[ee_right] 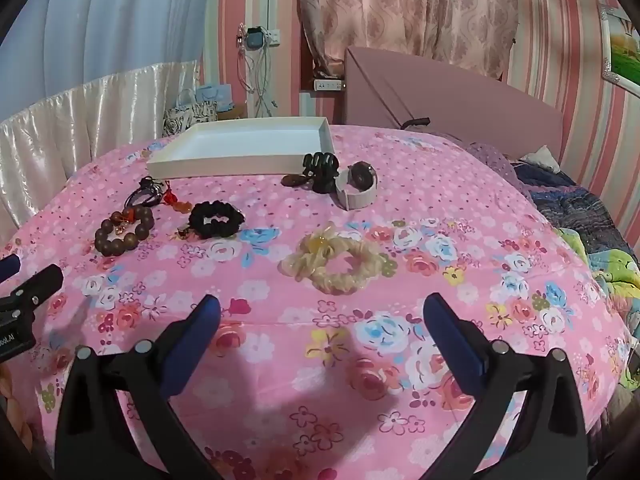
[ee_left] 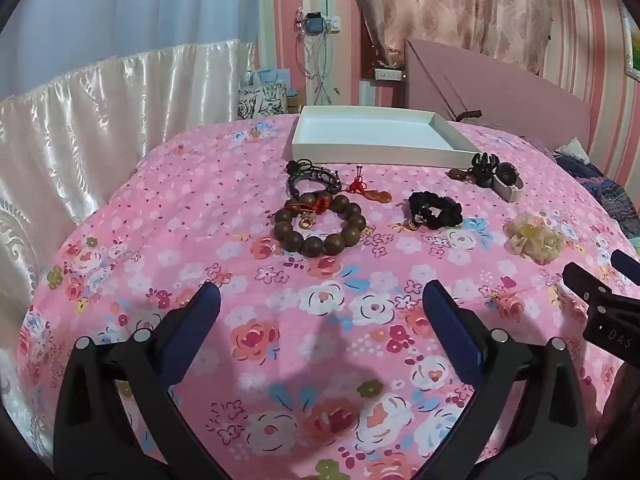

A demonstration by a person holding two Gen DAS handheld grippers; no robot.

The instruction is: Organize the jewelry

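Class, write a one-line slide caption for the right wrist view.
Open right gripper hovers over a pink floral bedspread, nearest a cream scrunchie, with an empty white tray beyond.

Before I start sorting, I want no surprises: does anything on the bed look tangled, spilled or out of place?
Mostly tidy. The white tray is empty. One oddity: a red knotted charm lies across the wooden bead bracelet, and dark cords bunch just behind it, so they may snag together. Nothing looks spilled or broken.

A pink floral bedspread (ee_right: 400, 208) lies before a pink headboard (ee_right: 460, 92), patterned curtains (ee_right: 400, 12) and striped wall (ee_right: 568, 52).
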